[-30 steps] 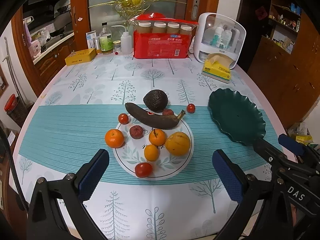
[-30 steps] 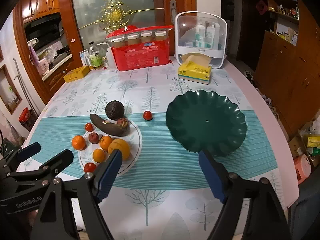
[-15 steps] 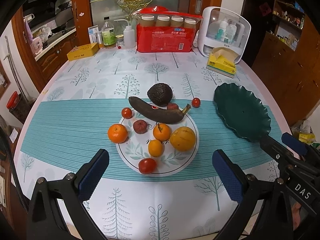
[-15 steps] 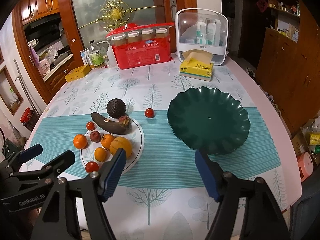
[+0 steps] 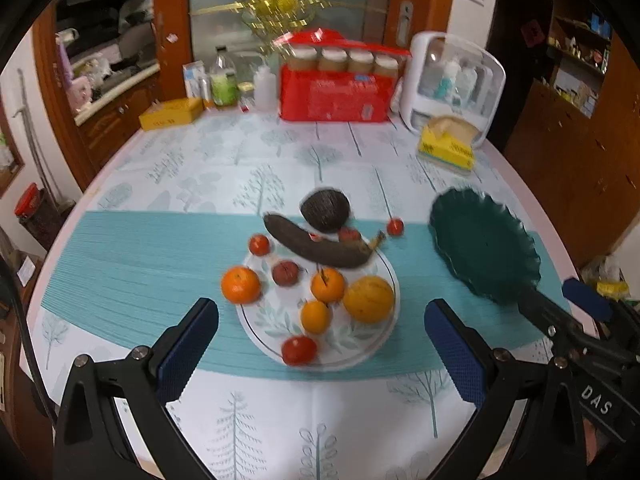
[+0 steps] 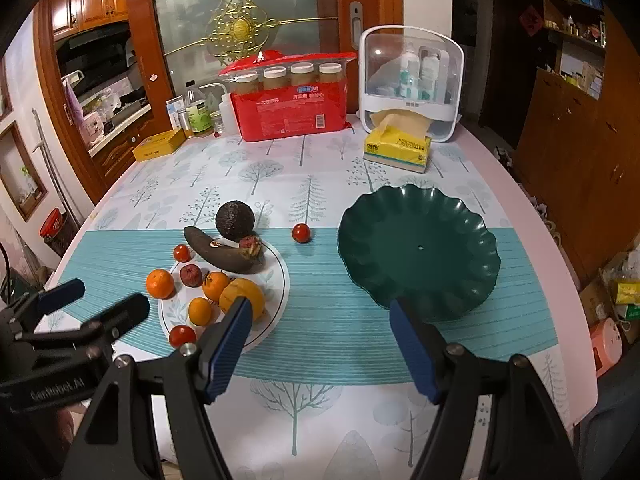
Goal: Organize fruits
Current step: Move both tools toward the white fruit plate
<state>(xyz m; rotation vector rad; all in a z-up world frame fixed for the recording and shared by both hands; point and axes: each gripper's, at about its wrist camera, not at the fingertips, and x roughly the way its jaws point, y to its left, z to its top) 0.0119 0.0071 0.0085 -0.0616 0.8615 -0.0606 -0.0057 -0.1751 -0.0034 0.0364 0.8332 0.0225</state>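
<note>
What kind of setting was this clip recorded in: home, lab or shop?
Most likely a home dining area beside a kitchen: a round table under a tree-print tablecloth, wooden kitchen cabinets behind a glass door, and a yellow tissue pack among household bottles.

table (image 6: 500,176), white plate (image 6: 276,280), green dish (image 6: 420,248), tissue box (image 6: 398,150)

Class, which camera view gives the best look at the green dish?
The right wrist view: the green dish is sharp, whole and nearly face-on. In the left wrist view the dish sits blurred at the right, seen obliquely and foreshortened.
</note>
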